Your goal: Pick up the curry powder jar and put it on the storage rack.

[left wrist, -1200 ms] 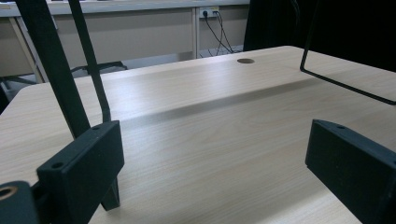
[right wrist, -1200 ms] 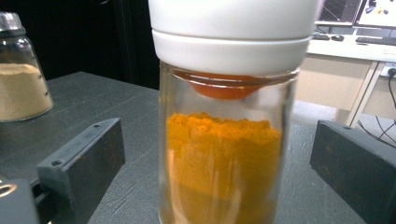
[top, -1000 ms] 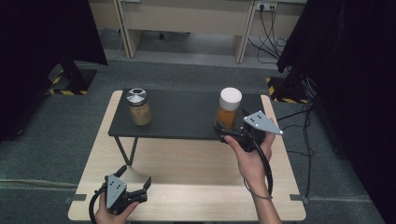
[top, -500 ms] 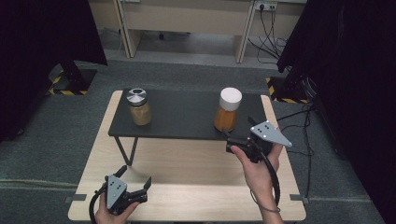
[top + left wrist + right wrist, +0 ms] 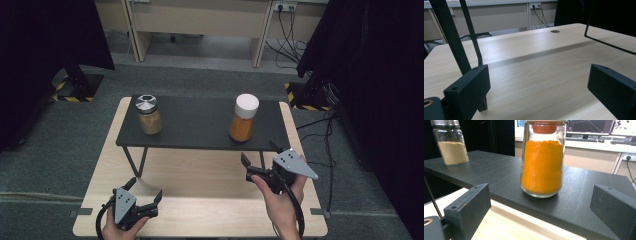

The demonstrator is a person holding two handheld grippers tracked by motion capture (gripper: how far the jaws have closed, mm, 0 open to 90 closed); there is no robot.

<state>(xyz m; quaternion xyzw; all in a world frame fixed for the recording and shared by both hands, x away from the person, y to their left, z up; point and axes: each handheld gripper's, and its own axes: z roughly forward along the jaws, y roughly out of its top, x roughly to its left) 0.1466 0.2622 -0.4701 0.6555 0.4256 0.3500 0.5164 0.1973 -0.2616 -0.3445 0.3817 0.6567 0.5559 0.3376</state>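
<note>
A glass jar of orange powder with a white lid stands upright on the right part of a low black shelf. In the right gripper view this orange jar is straight ahead, beyond the jaws and apart from them. My right gripper is open and empty, just in front of the shelf's front edge; its wide-apart jaws frame the view. A second jar with tan powder and a silver lid stands at the shelf's left end. My left gripper hovers open and empty near the table's front left.
The shelf rests on thin black wire legs over a light wooden table. The tan jar shows far left in the right gripper view. Desks, cables and dark curtains stand beyond the table.
My right gripper has drawn back from the orange jar toward the person, leaving the jar standing on the shelf. The left gripper has stayed put.
</note>
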